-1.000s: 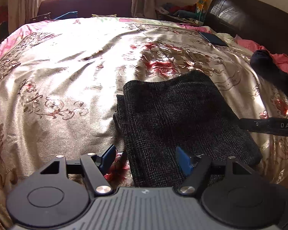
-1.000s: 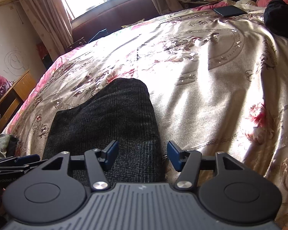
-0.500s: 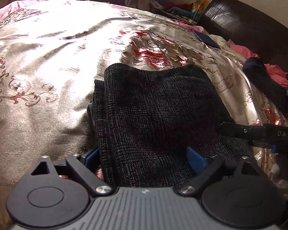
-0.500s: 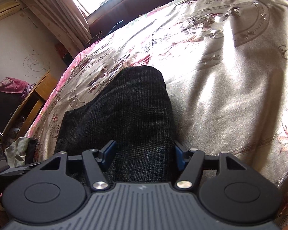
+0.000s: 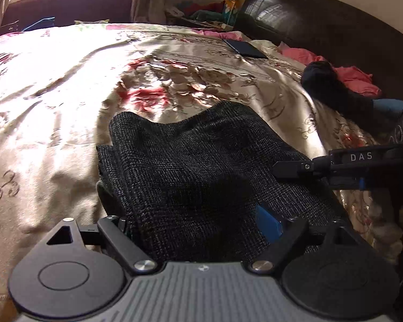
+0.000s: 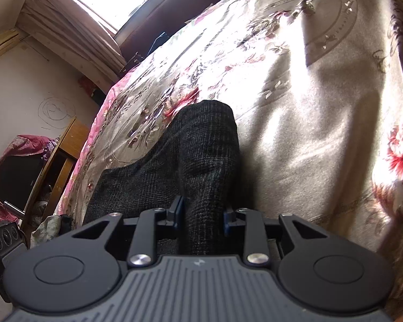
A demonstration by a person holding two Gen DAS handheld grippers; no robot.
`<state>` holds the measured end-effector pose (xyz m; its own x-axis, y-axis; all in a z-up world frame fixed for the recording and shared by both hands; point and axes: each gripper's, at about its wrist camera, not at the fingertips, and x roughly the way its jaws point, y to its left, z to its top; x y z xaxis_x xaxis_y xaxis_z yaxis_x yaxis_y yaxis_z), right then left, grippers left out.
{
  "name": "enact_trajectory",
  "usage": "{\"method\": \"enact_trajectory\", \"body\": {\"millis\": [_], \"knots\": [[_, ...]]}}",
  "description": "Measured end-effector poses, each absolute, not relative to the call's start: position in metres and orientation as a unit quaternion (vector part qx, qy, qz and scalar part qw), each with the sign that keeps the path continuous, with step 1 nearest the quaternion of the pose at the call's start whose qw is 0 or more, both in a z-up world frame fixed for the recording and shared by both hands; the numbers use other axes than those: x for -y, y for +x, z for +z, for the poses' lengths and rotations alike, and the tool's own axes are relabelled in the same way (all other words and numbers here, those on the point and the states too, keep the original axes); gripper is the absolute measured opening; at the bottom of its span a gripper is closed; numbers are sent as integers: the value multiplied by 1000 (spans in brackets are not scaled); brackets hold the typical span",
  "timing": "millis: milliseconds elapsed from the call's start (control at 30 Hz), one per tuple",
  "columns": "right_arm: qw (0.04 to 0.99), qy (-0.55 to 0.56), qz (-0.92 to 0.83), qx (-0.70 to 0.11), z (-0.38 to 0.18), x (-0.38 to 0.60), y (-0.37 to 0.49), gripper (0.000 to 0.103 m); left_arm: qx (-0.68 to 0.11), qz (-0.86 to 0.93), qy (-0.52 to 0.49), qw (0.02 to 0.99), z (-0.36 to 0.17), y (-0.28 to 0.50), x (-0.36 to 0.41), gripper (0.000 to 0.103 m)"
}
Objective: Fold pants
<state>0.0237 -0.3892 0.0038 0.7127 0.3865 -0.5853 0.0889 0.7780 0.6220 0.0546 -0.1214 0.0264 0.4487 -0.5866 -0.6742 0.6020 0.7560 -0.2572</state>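
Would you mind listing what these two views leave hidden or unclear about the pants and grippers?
- Left wrist view: the pants' near edge, hidden behind the left gripper.
- Left wrist view: the right gripper's tips, cut off side-on.
- Right wrist view: the pants' fold count, cloth bunched.

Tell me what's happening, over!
Right claw closing, pinching the folded pants. Left claw wide open around their edge, not gripping. Bedspread ahead, nothing blocking.

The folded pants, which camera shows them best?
The left wrist view. There the folded pants show nearly whole on the bedspread, with the stacked layers visible at their left edge. The right wrist view shows only one narrow bunched end, pinched between the jaws of the right gripper.
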Motion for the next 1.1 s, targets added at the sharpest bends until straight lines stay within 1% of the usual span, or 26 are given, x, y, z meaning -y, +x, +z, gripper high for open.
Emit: {"method": "enact_trajectory", "body": {"millis": [467,667,933,1100], "knots": [[889,281,-40,-358,31,525,3,28,-385,-457,44,800,21,69,288,96],[891,263,-92,-358,30,575,1,29,-394,-474,47,786,14,75,350,96],[889,249,-158,-350,28,632,9,32,-384,-498,69,774,12,66,423,96],[887,220,-195,-356,26,649,5,36,-380,-504,84,771,10,63,450,96]]}}
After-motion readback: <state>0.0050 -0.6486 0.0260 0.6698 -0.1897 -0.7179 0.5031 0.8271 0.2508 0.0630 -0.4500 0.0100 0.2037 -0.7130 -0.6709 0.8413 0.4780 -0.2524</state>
